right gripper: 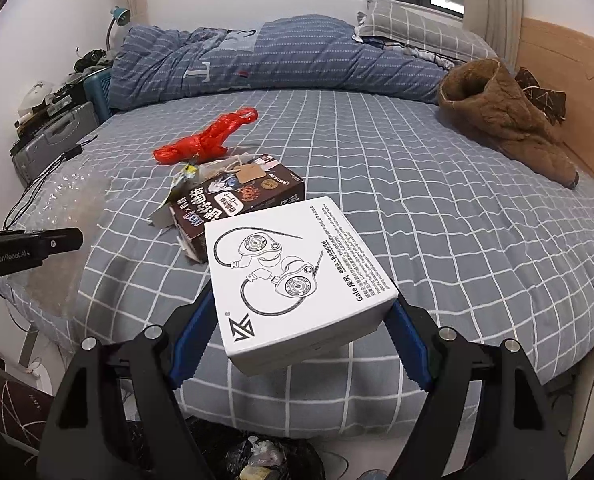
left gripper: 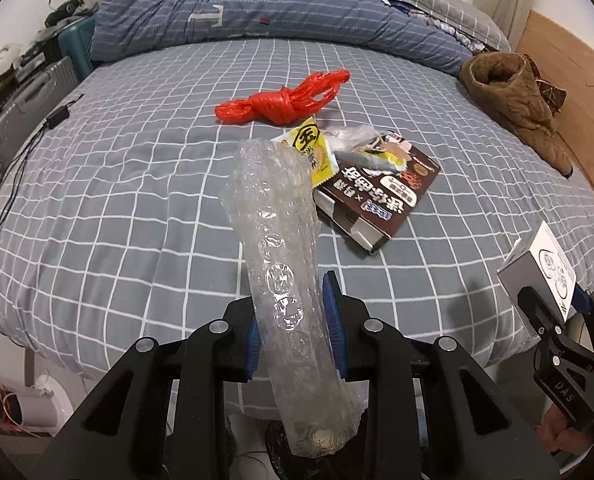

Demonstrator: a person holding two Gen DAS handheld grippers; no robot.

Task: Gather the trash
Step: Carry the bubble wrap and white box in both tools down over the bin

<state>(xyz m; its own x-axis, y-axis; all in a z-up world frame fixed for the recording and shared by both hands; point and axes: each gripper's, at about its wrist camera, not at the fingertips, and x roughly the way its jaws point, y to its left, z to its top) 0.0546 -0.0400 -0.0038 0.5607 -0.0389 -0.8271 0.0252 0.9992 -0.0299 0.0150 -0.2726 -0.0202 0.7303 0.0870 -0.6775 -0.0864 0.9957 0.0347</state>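
My left gripper point(left gripper: 293, 320) is shut on a roll of clear bubble wrap point(left gripper: 281, 248), which sticks up and forward over the bed's near edge. My right gripper point(right gripper: 301, 328) is shut on a white earphone box point(right gripper: 293, 272), held tilted above the bed; the same box point(left gripper: 537, 272) shows at the right of the left wrist view. On the grey checked bed lie a knotted red plastic bag point(left gripper: 285, 100), a yellow snack wrapper point(left gripper: 313, 152) and a brown carton point(left gripper: 381, 196) with crumpled scraps on it. A dark trash bag point(right gripper: 265, 460) with rubbish sits on the floor below.
A folded blue quilt point(left gripper: 257, 12) lies along the far side of the bed. A brown fleece garment point(left gripper: 513, 92) is at the right by the wooden headboard point(right gripper: 569, 92). A black cable point(left gripper: 21, 160) trails over the left edge, near a grey suitcase point(left gripper: 25, 108).
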